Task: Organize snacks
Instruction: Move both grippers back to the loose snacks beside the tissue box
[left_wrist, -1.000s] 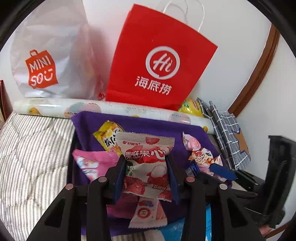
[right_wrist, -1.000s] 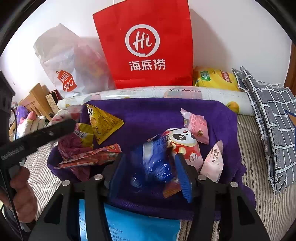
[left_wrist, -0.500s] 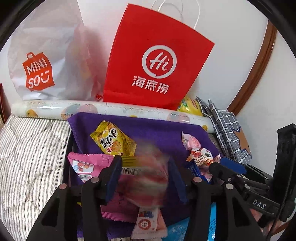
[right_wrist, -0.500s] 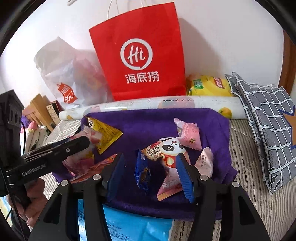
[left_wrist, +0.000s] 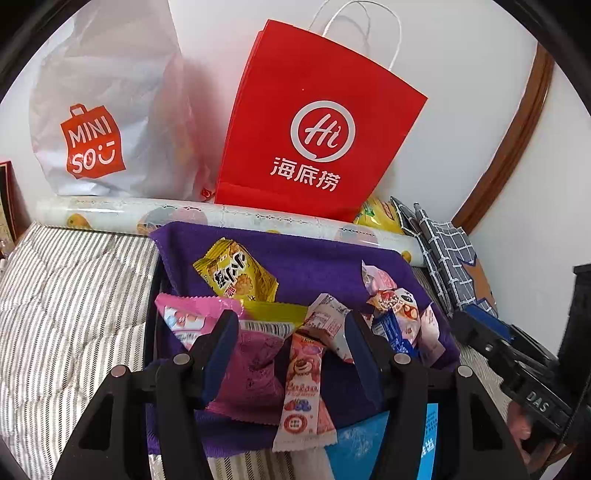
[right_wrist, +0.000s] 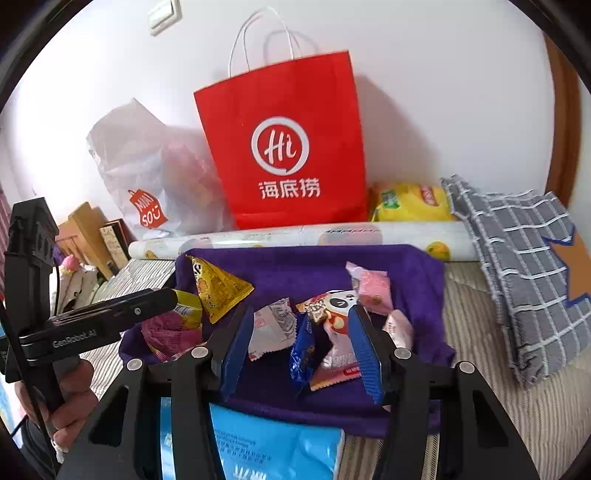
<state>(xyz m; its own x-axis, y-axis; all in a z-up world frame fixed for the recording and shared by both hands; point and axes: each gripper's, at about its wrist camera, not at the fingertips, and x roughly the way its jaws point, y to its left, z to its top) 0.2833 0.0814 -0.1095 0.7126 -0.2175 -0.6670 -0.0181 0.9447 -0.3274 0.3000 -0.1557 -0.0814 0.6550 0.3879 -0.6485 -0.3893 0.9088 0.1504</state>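
The left gripper (left_wrist: 291, 328) stands open over the purple cloth (left_wrist: 314, 266), its jaws having just been opening; nothing is pinched between the pads, and under the gap lie a magenta packet (left_wrist: 255, 365) and a pink bear-print sachet (left_wrist: 301, 391), with a white-and-pink packet (left_wrist: 328, 321) resting loose toward two o'clock of the gap. The right gripper (right_wrist: 301, 347) has just been closing its jaws, yet the pads touch nothing I can make out: a small blue wrapper (right_wrist: 304, 350) stands in the gap, apart from both pads, with a panda-print packet (right_wrist: 334, 310) just beyond it at one o'clock. Outward from there, a yellow packet (left_wrist: 236, 269) lies at eleven o'clock of the left gripper, a pink packet (left_wrist: 184, 314) at ten o'clock, and a pale pink sweet (right_wrist: 371, 288) at one o'clock of the right gripper. The cloth covers a striped quilt (left_wrist: 66, 295). At twelve o'clock a printed roll (left_wrist: 118, 216) lies across the far edge, and behind it a red paper bag (left_wrist: 314, 129) and a white plastic bag (left_wrist: 107, 110) lean against the wall. A grey checked cloth (right_wrist: 524, 266) lies at two o'clock, and a blue pack (right_wrist: 273, 450) sits at six o'clock under the right gripper.
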